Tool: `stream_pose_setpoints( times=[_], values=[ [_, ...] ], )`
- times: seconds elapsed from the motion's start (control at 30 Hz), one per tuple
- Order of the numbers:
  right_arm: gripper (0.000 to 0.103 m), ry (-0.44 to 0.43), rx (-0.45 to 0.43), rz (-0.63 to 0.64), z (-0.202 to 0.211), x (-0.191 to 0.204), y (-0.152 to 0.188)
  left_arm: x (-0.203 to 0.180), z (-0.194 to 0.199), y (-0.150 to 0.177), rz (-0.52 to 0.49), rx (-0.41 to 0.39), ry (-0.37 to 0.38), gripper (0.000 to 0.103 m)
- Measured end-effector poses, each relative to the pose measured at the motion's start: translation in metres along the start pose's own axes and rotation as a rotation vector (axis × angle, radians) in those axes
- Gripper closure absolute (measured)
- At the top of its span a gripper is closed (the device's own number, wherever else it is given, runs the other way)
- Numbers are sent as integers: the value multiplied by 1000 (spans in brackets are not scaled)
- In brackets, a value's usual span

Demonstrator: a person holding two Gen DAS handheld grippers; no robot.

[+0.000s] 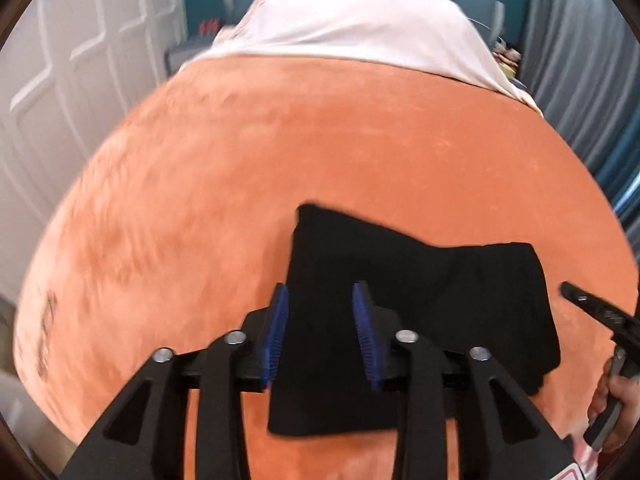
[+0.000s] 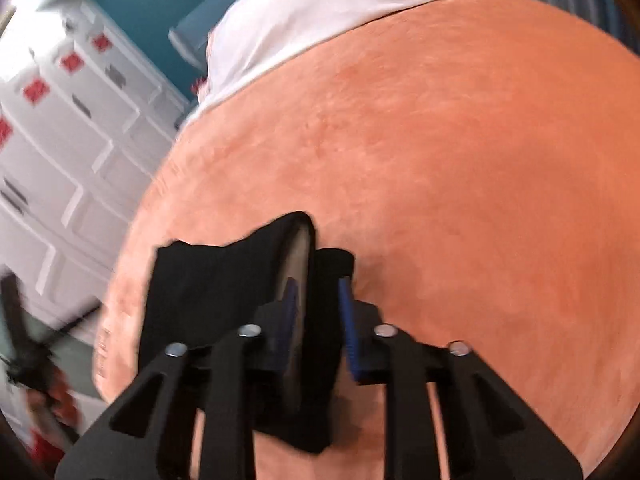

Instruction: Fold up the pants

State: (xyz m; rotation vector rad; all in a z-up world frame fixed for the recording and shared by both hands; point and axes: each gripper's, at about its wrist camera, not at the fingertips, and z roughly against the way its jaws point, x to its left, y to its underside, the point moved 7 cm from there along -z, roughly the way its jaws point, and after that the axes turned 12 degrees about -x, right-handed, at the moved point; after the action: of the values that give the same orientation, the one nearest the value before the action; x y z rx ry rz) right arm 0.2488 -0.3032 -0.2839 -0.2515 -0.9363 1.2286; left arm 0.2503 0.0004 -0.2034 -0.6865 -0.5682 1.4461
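Observation:
The black pants (image 1: 420, 300) lie folded into a compact bundle on the orange blanket (image 1: 280, 152). My left gripper (image 1: 322, 300) hovers over the bundle's left part with its blue pads (image 1: 278, 320) wide apart and nothing between them. In the right wrist view the pants (image 2: 216, 284) lie under my right gripper (image 2: 318, 292), whose pads (image 2: 347, 320) stand apart with black cloth between them, not pinched. The right gripper also shows at the right edge of the left wrist view (image 1: 592, 308).
A white sheet (image 1: 360, 28) covers the far end of the bed. White panelled doors (image 1: 60, 100) stand to the left, and grey curtains (image 1: 592, 80) hang to the right. White drawers with red tags (image 2: 60, 100) show in the right wrist view.

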Motion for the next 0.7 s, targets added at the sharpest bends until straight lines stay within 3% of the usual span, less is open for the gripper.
stream_pose_setpoints(
  times=[0.03,0.1,0.2,0.3,0.47,0.6,0.7],
  values=[
    [88,12,28,38,-12,-2,3,-3,-2,2,-18,9,-6,53],
    [88,-29,86,106,-25,18,16,-18,-21,9,-43,48,-8,52],
    [87,-96,76,185,-18,46,26,-27,-49,30,-57,137,-7,52],
    [84,-131,91,206,-21,54,27,-29,-68,54,1,224,28,52],
    [83,-117,147,216,-53,39,19,-41,-71,55,-43,197,-1,47],
    [82,-198,228,109,-72,37,26,-42,-72,55,-44,196,0,42],
    [95,-292,191,63,-45,44,15,-43,-70,51,-24,196,40,42]
  ],
)
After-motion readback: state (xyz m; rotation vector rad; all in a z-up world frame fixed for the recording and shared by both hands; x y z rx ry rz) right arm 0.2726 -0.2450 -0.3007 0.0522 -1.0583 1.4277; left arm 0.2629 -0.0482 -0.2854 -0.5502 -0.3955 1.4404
